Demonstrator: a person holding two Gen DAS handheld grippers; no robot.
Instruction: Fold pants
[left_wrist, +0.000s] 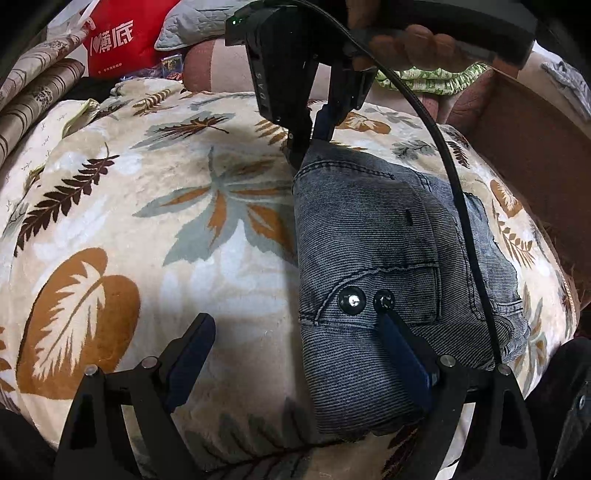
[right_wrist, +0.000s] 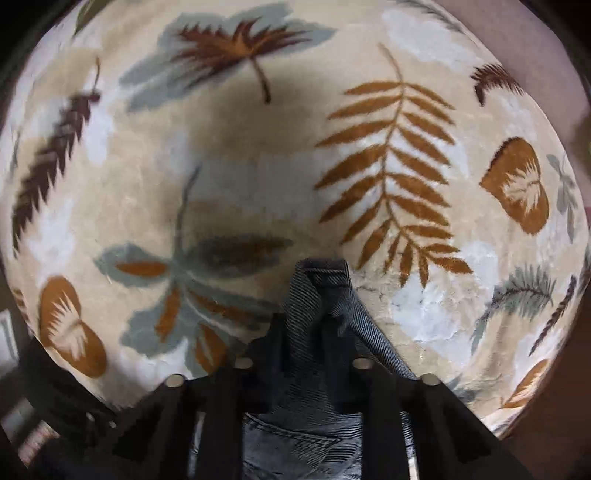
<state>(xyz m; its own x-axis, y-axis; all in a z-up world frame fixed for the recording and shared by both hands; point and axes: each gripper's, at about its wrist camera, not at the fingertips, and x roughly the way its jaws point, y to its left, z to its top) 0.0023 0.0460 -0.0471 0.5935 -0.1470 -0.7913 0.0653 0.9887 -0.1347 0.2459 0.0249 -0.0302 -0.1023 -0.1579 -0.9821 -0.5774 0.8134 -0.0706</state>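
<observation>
Pants (right_wrist: 317, 295) apparently between right tongs (right_wrist: 303, 332) (pinched)

The left wrist view looks slantwise down across the pants (left_wrist: 369, 258) on the blanket (left_wrist: 147, 221), while the right wrist view faces almost straight down, close over the same denim and blanket.

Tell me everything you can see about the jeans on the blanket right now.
The jeans are grey-blue washed denim, folded into a compact thick bundle lying on the leaf-print fleece blanket. A stitched pocket and two dark metal buttons show on top. The right gripper is shut on the far corner, pinching a raised peak of denim. The left gripper is open, one finger lying over the near end.
</observation>
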